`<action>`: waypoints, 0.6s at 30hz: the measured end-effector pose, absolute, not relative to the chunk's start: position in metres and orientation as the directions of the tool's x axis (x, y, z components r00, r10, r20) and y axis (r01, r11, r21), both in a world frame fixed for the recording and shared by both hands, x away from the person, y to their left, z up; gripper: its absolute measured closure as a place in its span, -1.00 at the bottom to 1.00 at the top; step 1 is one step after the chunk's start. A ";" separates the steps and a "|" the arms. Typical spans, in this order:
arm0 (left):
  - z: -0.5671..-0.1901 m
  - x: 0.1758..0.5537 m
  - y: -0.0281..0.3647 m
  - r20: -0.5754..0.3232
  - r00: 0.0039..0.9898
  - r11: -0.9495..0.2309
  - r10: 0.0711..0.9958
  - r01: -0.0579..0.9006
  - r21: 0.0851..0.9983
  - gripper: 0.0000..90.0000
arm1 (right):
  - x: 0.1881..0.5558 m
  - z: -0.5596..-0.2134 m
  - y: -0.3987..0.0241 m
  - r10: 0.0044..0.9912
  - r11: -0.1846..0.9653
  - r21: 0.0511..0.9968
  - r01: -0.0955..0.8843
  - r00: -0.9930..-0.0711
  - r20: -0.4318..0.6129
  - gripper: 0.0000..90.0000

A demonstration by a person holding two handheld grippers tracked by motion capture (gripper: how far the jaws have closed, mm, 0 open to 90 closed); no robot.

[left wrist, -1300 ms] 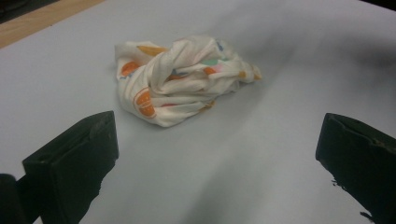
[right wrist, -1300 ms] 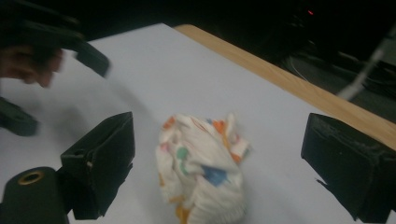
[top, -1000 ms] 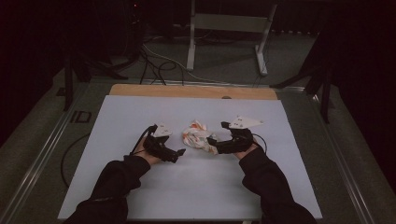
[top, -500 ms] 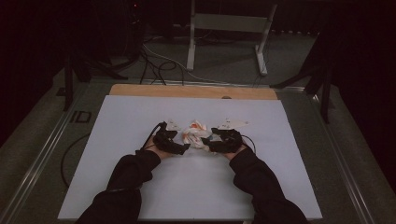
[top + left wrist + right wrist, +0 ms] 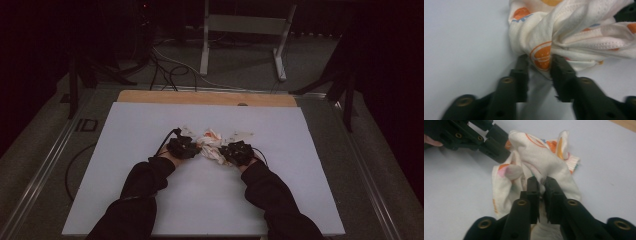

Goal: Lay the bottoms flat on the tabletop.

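Lying crumpled on the white surface (image 5: 125,190), patterned cloth (image 5: 211,145), pinched between left hand-held gripper (image 5: 539,65) and right hand-held gripper (image 5: 541,183), jaws just closed.

Both forearms come in from the bottom of the frame, angled toward each other at mid-frame. The left tool (image 5: 192,148) and the right tool (image 5: 227,152) face inward, their jaws having just been closing, each now pinched on cloth (image 5: 211,145).

No writing can be read anywhere; the cloth (image 5: 574,32) carries orange and blue printed shapes, no legible letters
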State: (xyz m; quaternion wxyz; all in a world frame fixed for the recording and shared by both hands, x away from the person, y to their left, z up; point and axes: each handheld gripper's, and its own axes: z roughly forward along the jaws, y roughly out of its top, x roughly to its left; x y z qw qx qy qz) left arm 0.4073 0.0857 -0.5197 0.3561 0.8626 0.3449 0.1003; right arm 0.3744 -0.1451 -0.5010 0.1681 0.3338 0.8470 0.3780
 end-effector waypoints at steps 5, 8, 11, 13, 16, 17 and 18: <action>-0.512 0.406 0.086 -0.073 0.740 -0.490 0.669 0.513 0.705 0.97 | 0.374 -0.495 -0.151 0.704 0.475 0.768 0.430 -0.709 -0.038 0.90; -0.503 0.403 0.088 -0.059 0.743 -0.491 0.667 0.498 0.715 0.98 | 0.373 -0.490 -0.155 0.720 0.456 0.779 0.431 -0.693 -0.037 0.90; -0.497 0.402 0.090 -0.062 0.745 -0.483 0.665 0.491 0.725 0.98 | 0.373 -0.486 -0.159 0.721 0.455 0.787 0.417 -0.691 -0.050 0.90; -0.485 0.399 0.093 -0.047 0.749 -0.486 0.661 0.475 0.734 0.98 | 0.373 -0.477 -0.165 0.729 0.431 0.804 0.410 -0.683 -0.042 0.90; -0.473 0.396 0.096 -0.027 0.754 -0.499 0.656 0.460 0.735 0.98 | 0.373 -0.468 -0.169 0.735 0.421 0.815 0.398 -0.676 -0.050 0.90; -0.470 0.395 0.098 -0.019 0.758 -0.505 0.652 0.453 0.734 0.98 | 0.373 -0.465 -0.171 0.738 0.418 0.817 0.397 -0.673 -0.051 0.90; -0.466 0.393 0.099 -0.013 0.759 -0.506 0.651 0.448 0.737 0.98 | 0.373 -0.463 -0.173 0.738 0.421 0.819 0.390 -0.672 -0.059 0.90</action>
